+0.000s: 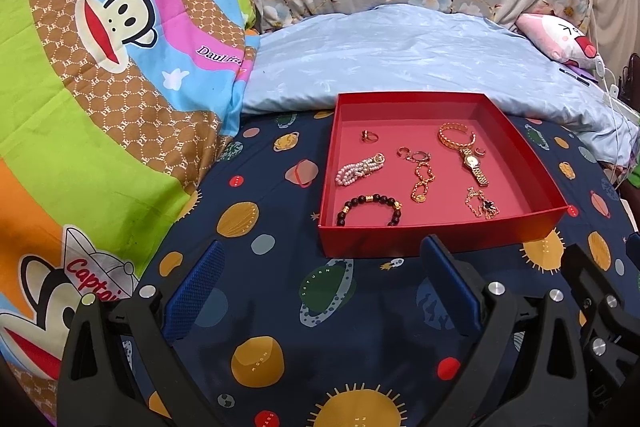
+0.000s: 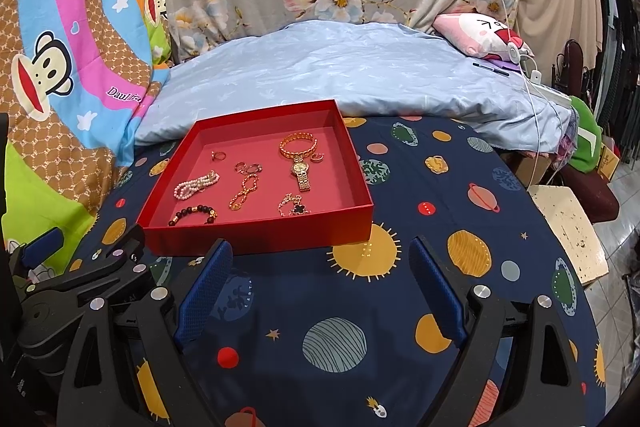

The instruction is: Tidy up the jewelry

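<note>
Sitting on a navy planet-print bedsheet (image 1: 280, 307) is a shallow square red box (image 1: 400, 243), cardboard by the look of it, with thin straight walls and a flat pinkish-red floor. All the jewelry lies inside it. In the box's near-left corner there's a bracelet of round dark beads (image 1: 370, 209) with a few gold spacers; just behind it, a bunched strand of small pink-white pearls (image 1: 358, 169). A little ring (image 1: 368, 135) sits toward the far-left corner. Down the box's middle runs a twisty gold chain (image 1: 422, 181) with small hoops at its far end. On the right side, an open gold cuff (image 1: 456, 137) touches a gold link-band watch (image 1: 472, 163), and a fine chain with a dark clover charm (image 1: 482, 207) lies nearest the front wall.

Behind the box is a puffy, wrinkly light-blue pillow (image 1: 400, 55); left of it, a bright cartoon-monkey blanket (image 1: 100, 67).

Both grippers hover in front of the box, well short of touching anything. The left gripper (image 1: 320, 287) and right gripper (image 2: 320, 283) are spread wide and hold nothing, their blue textured pads (image 2: 204, 291) bare.
</note>
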{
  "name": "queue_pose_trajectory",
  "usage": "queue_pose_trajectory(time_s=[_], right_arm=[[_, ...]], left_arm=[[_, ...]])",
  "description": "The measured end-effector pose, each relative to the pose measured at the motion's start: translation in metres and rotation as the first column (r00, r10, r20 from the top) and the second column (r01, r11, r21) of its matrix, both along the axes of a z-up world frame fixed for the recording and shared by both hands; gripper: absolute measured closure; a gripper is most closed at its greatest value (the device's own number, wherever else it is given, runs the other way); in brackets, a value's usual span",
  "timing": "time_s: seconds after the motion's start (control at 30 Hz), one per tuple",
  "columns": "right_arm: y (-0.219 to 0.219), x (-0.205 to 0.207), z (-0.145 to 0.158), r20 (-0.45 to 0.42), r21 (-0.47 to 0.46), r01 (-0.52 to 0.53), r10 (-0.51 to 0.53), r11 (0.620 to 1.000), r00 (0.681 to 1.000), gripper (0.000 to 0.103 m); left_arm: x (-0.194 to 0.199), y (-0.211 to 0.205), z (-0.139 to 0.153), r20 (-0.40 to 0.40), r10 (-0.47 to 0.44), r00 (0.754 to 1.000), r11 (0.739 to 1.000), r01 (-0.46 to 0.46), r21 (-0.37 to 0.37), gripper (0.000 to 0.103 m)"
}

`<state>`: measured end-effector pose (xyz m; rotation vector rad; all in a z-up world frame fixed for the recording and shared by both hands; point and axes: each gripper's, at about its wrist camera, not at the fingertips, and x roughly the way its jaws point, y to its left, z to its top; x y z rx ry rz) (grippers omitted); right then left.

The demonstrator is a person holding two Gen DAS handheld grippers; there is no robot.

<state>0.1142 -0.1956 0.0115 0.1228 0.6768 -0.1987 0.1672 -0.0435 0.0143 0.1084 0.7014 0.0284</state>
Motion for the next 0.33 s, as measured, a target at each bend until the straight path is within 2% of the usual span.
queue_pose_trajectory(time_s=[0.33], right_arm=[[-0.0026,-0.0006,-0.0001,0.000,0.000,0.004,-0.004,1.000,1.000,0.016]], left_arm=[[0.0032,0.0003,-0.0018,-0.018,-0.019,1.000,1.000,0.019,-0.007,0.007]])
